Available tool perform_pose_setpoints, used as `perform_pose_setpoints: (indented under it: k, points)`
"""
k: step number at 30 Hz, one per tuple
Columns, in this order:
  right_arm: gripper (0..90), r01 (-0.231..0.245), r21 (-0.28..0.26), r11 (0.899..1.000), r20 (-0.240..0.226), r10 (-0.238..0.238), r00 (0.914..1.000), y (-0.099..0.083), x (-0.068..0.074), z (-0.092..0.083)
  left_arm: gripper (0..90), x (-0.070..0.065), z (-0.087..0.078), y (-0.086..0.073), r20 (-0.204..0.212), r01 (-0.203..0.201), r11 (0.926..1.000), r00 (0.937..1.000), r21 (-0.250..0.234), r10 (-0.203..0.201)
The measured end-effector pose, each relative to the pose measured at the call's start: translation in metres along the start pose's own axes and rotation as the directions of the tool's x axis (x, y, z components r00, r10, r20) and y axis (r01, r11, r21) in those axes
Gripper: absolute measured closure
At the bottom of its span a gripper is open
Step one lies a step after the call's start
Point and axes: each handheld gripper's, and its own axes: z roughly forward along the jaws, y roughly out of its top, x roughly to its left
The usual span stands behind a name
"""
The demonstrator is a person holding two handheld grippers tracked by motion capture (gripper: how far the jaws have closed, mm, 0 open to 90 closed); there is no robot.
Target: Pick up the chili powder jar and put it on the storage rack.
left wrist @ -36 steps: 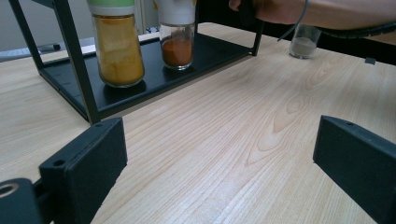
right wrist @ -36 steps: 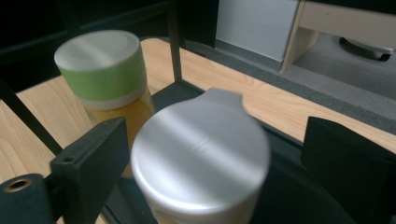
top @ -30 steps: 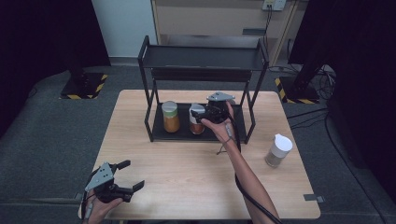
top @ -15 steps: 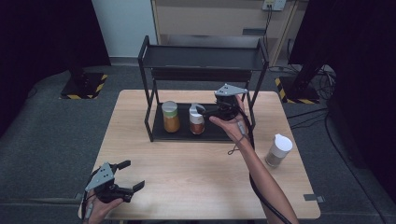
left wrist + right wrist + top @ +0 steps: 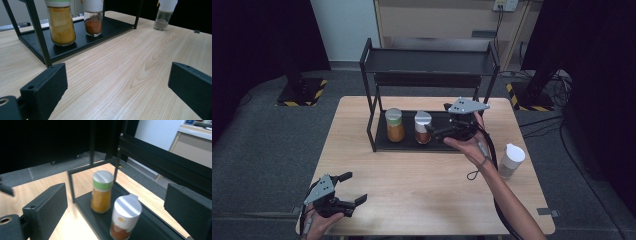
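Note:
A black two-tier rack [image 5: 432, 62] stands at the back of the wooden table. On its lower shelf [image 5: 82, 42] stand a green-lidded jar of yellow spice [image 5: 394, 125] [image 5: 61, 25] [image 5: 102, 192] and, to its right, a white-capped jar of red spice [image 5: 423, 127] [image 5: 93, 20] [image 5: 123, 220]. My right gripper [image 5: 439, 120] hovers open just right of the red jar, with its jaws pointing at the jar and apart from it. At the table's front left corner my left gripper [image 5: 353, 188] [image 5: 117, 85] is open and holds nothing.
A third white-capped jar [image 5: 511, 160] [image 5: 163, 15] with greyish contents stands alone on the table near the right edge. The rack's upper shelf and its posts [image 5: 117, 162] hang over the lower shelf. Bare wood [image 5: 422, 185] stretches between the rack and the front edge.
My right gripper has drawn back to the right, away from the red spice jar, which stays upright on the lower shelf. The left gripper has not moved.

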Motion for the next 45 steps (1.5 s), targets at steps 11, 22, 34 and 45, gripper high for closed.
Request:
perform_pose_setpoints:
  k: [11, 22, 34, 45]
  points:
    - [5.5, 0.039, -0.041, 0.998, -0.062, -0.042, 0.9972, -0.012, 0.028, -0.040, 1.1, 0.000, 0.000, 0.000, 0.001, 0.001, 1.0000, 1.0000, 0.000, -0.001]
    - [5.4, 0.035, -0.052, 0.998, -0.065, -0.038, 0.9972, -0.042, 0.045, -0.078, 1.1, 0.000, 0.000, 0.000, 0.000, -0.001, 1.0000, 1.0000, -0.004, 0.001]
    - [5.5, 0.000, -0.054, 0.999, -0.025, -0.001, 0.9997, -0.087, 0.061, -0.107, 1.1, -0.001, 0.000, 0.000, 0.001, -0.004, 1.0000, 1.0000, -0.002, 0.004]
    - [5.4, -0.061, -0.019, 0.998, 0.024, 0.062, 0.9978, -0.131, 0.062, -0.123, 1.1, -0.001, -0.001, 0.000, -0.001, -0.003, 1.0000, 1.0000, -0.006, 0.003]
